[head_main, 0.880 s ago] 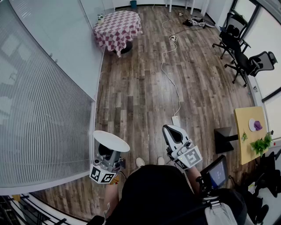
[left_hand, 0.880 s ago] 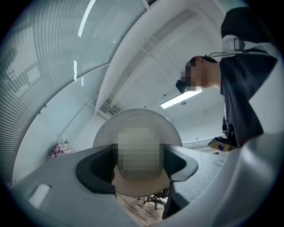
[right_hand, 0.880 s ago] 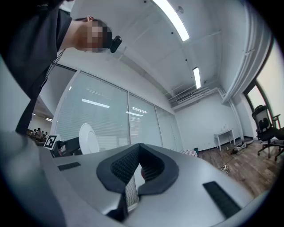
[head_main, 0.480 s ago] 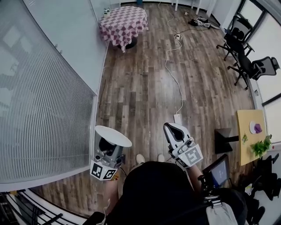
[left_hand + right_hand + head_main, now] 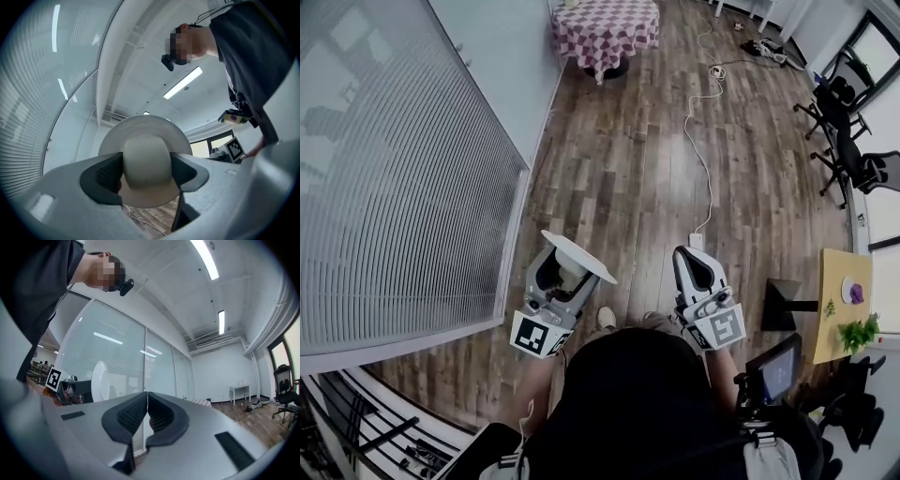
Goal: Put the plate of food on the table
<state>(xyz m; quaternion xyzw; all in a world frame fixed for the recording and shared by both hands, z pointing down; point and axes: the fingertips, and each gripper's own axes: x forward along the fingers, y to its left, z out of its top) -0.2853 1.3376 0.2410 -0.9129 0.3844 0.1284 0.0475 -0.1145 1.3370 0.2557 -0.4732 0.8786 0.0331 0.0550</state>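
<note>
A white footed plate (image 5: 578, 256) is carried in my left gripper (image 5: 562, 272), whose jaws close on its base from both sides. In the left gripper view I look up at the plate's underside (image 5: 145, 136), with the left gripper (image 5: 146, 173) clamped on the foot. No food shows on it from here. My right gripper (image 5: 694, 267) is held beside it, shut and empty; its pads meet in the right gripper view (image 5: 147, 416), where the plate (image 5: 100, 380) stands edge-on at the left. A round table with a checkered cloth (image 5: 605, 28) stands far ahead.
A glass wall with blinds (image 5: 412, 169) runs along the left. A white cable and power strip (image 5: 697, 241) lie on the wooden floor ahead. Office chairs (image 5: 853, 141) stand at the right, with a yellow tabletop (image 5: 839, 300) holding a plant near my right side.
The head view has shifted: the checkered table slid right and up to the top edge, and the glass wall fills more of the left. Both grippers sit further right, the plate still held.
</note>
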